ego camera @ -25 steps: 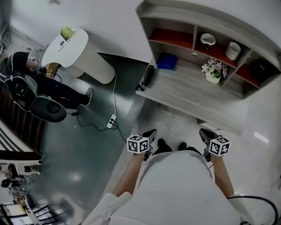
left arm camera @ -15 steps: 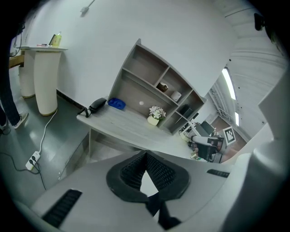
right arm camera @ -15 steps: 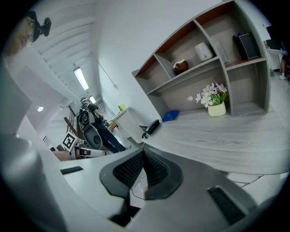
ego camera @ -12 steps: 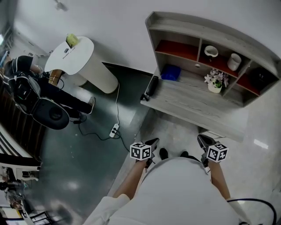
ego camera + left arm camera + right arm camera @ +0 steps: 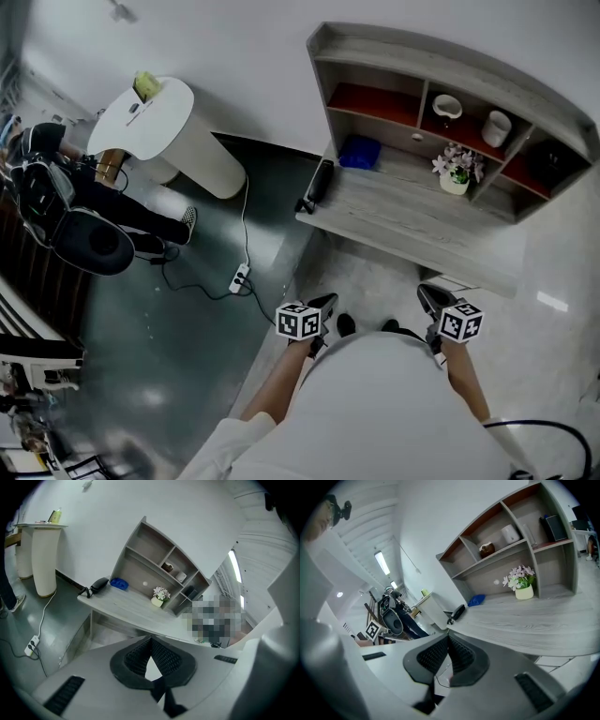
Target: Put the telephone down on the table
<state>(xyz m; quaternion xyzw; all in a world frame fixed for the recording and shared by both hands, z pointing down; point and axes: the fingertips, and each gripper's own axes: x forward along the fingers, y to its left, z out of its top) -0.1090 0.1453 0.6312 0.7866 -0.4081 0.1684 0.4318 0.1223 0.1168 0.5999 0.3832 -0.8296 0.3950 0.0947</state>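
Observation:
The black telephone [image 5: 320, 181] lies at the left end of the grey wooden desk [image 5: 422, 225], its cord hanging over the edge. It also shows in the left gripper view as the telephone [image 5: 98, 584] and in the right gripper view as the telephone [image 5: 458, 612]. My left gripper [image 5: 326, 302] and right gripper [image 5: 427, 294] are held close to the person's waist, well short of the desk. Both are shut with nothing between the jaws: left gripper [image 5: 150, 640], right gripper [image 5: 447, 637].
On the desk stand a blue object [image 5: 359, 153] and a flower pot [image 5: 455, 173]; cups sit in the shelf unit [image 5: 450, 75]. A white pedestal table [image 5: 159, 112], a power strip [image 5: 240, 277] with cable, and a seated person [image 5: 56, 178] are to the left.
The head view has shifted a little and both grippers sit slightly lower in frame. They stay shut and empty; the telephone has not moved.

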